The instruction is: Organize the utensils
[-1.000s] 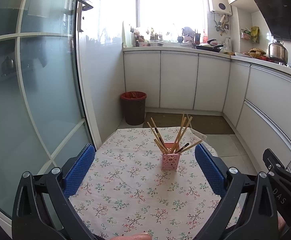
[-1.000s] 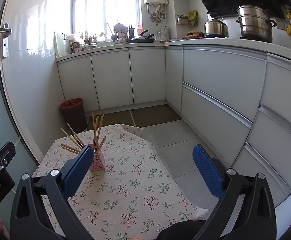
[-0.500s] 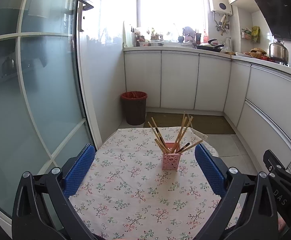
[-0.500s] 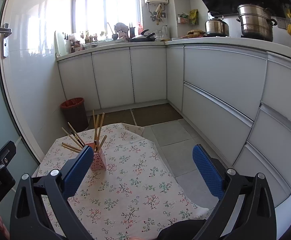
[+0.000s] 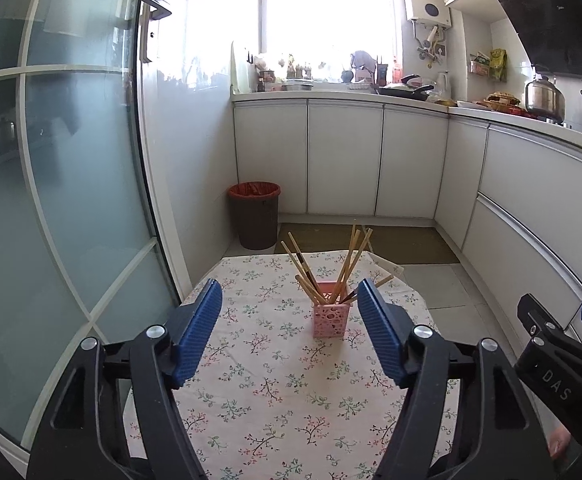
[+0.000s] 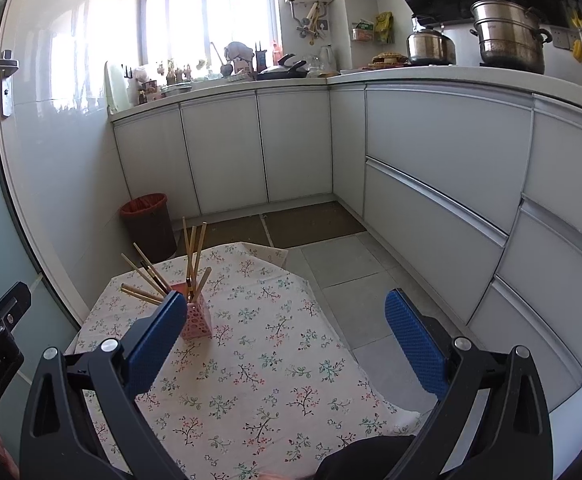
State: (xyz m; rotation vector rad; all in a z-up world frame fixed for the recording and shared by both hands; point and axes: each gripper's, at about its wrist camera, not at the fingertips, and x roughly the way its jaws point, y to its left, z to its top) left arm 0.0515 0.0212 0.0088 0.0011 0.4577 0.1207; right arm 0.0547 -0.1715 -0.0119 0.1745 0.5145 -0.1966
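Pink holder: one perforated pink holder [image 5: 329,320] stands upright on the floral tablecloth [image 5: 275,396], toward the far end of the table; the right wrist view shows the same holder [image 6: 197,320] at the table's left side.
Change since earlier: the left gripper [image 5: 290,328] has just been closing; its blue pads now stand nearer each other than a second ago, when they framed the table much more widely. Nothing lies between them; the holder sits well beyond the tips.
Unchanged: holder, chopsticks and cloth lie as before, and both views keep the same framing.
Left gripper fingers: apart, partly narrowed, clamped on nothing, hovering above the cloth.
Right gripper [image 6: 287,328]: jaws spread wide with only cloth and floor tiles seen between the pads; its left pad overlaps the holder in the picture but sits nearer the camera.
Chopsticks [image 5: 347,264]: about seven or eight wooden sticks fan out of the holder, some leaning left, some right; a dark-tipped one is among them. An exact count cannot be told.
Grippers counted: two, each with two blue ribbed pads.
Bins: one brown waste bin [image 5: 254,216] with a red liner, on the floor by the white cabinets [image 5: 343,160].
Pots: two steel pots [image 6: 507,36] on the counter, seen from the right wrist.
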